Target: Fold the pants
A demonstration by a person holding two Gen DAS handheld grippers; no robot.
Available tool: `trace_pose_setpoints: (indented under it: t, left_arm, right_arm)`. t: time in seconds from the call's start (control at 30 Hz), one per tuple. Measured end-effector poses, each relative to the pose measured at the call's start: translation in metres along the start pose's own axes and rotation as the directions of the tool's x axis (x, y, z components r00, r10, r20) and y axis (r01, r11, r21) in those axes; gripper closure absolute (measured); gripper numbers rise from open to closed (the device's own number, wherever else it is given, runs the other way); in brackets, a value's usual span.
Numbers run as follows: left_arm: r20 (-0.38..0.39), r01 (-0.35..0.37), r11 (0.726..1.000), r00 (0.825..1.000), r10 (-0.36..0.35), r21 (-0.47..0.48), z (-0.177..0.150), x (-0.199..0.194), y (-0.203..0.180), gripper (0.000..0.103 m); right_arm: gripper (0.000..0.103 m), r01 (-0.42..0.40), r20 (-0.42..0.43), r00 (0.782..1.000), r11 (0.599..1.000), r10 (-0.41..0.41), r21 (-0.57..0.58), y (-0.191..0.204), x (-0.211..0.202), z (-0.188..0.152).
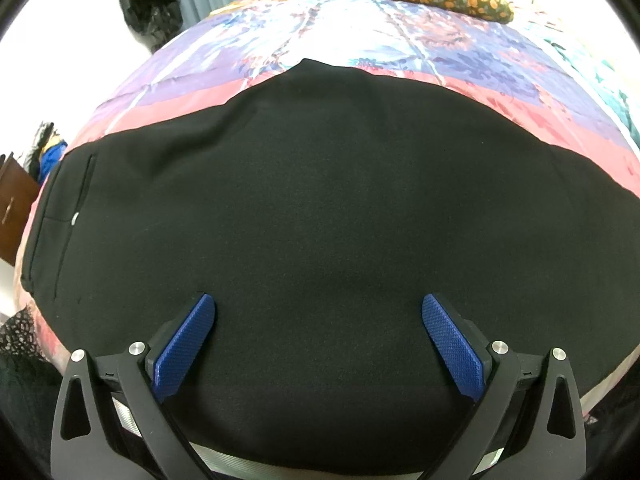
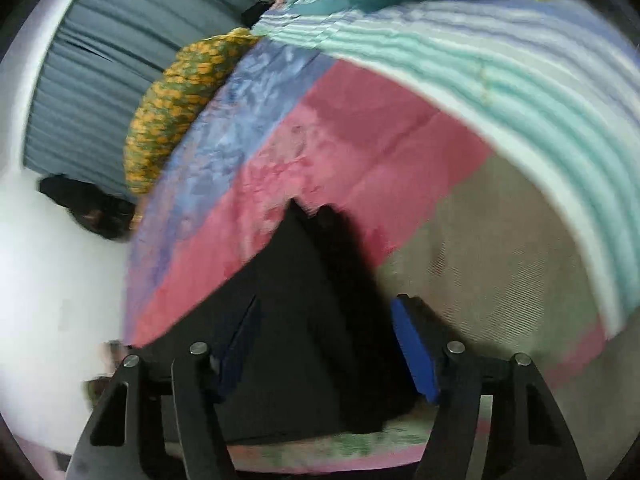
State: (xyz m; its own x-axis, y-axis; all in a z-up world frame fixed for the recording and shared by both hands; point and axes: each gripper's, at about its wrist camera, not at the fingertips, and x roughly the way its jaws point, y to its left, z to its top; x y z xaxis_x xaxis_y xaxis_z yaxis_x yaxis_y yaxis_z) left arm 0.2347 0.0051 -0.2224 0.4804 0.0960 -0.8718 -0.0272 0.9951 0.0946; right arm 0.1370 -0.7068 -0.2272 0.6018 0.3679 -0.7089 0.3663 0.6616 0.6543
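Across the bed (image 1: 400, 64), the left view shows the black pants (image 1: 312, 200) spread flat, waistband at left, under the left tongs (image 1: 319, 322), which stand wide apart. Only the blurred right view shows the pants' end, lying between the right tongs (image 2: 326, 326), partly open, not gripping.

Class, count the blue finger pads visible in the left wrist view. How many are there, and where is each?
2. One blue pad sits at lower left, the other at lower right, both over the black pants. None seems hidden.
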Motion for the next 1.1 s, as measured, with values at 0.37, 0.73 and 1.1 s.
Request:
trace_pose_setpoints:
  t: [0.37, 0.73, 1.1]
  left_arm:
    - [0.01, -0.002, 1.0, 1.0, 0.002, -0.01, -0.002, 0.0, 0.001, 0.001]
    - [-0.002, 0.031, 0.992, 0.999, -0.032, -0.123, -0.001, -0.024, 0.015, 0.001]
    - [0.057, 0.125, 0.957, 0.992, -0.114, -0.263, -0.019, -0.041, 0.071, 0.001]
  right_arm:
    - [0.076, -0.119, -0.029, 0.992, 0.979, 0.125, 0.163, -0.028, 0.017, -0.005]
    - [0.087, -0.381, 0.007, 0.921, 0.899, 0.389, 0.215, 0.032, 0.005, -0.036]
    - [0.087, -0.613, -0.096, 0.753, 0.747, 0.651, 0.257, 0.203, 0.103, -0.132]
